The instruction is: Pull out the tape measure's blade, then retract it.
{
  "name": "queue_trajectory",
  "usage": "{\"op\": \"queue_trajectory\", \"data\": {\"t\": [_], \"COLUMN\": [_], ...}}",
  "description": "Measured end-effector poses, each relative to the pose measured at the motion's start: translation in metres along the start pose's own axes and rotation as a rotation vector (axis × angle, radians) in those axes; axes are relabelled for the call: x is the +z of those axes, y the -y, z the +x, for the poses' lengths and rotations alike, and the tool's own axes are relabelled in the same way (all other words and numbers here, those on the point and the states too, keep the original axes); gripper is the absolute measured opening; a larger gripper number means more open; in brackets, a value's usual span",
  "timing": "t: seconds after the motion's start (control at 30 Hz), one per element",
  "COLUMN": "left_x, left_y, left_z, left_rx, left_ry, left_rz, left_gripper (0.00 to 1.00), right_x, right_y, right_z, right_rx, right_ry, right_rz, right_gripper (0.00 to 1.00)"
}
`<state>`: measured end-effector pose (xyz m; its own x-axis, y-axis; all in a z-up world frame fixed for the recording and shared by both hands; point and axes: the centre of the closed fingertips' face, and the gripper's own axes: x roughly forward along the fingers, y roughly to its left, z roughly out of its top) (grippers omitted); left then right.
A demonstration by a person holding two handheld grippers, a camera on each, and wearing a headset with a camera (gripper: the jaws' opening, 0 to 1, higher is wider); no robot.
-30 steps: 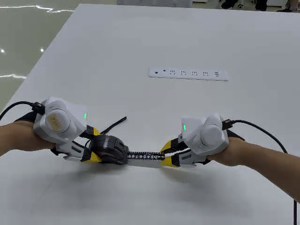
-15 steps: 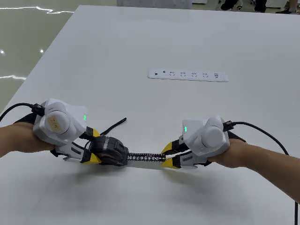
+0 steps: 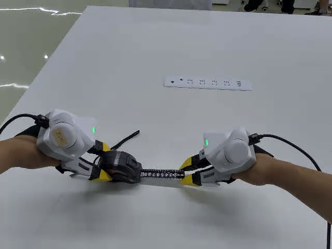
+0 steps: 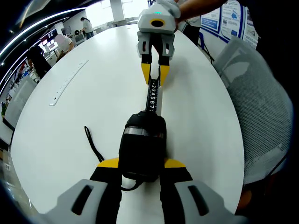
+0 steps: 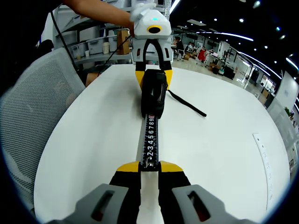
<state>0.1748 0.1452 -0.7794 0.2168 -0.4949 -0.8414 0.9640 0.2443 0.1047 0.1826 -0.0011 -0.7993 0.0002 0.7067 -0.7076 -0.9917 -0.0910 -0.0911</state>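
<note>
Edges right gripper [image 3: 185, 173] slightly rightward, lower centre, pinching blade [image 3: 162, 174] to draw it; clamps case [image 3: 124, 167] in left gripper [image 3: 106, 161] as anchor.

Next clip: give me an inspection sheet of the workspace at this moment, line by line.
Surface: white table, no marks seen.
Job's things: black tape measure appears to rest on the table, its blade drawn out a short way; its strap lies loose beside it.
Clutter: white power strip farther back, apart from the work.
Grippers: left tongs shut on the tape measure; right tongs shut on the blade's tip.
Cables: black left cable and right cable trail from the grippers.
Surroundings: mesh chair, glossy floor.
</note>
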Motion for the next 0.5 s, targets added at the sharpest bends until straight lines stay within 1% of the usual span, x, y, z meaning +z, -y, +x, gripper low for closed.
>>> {"op": "queue_trajectory", "data": {"t": [0.2,0.4,0.5], "left_x": [0.0002,0.0014,0.0014], "left_y": [0.0001,0.0010,0.0012], "left_z": [-0.0004,-0.0012,-0.0012], "left_rx": [0.000,0.001,0.001], "left_ry": [0.000,-0.001,-0.002], "left_rz": [0.000,0.001,0.000], "left_gripper": [0.26,0.26,0.26], "right_x": [-0.0016,0.0006,-0.0016], "right_y": [0.0008,-0.0007,0.0010], "right_z": [-0.0003,-0.0030,-0.0019], "right_rx": [0.000,-0.002,-0.003], "right_ry": [-0.001,-0.003,-0.003], "right_rz": [-0.001,-0.002,-0.003], "right_gripper": [0.12,0.12,0.12]}}
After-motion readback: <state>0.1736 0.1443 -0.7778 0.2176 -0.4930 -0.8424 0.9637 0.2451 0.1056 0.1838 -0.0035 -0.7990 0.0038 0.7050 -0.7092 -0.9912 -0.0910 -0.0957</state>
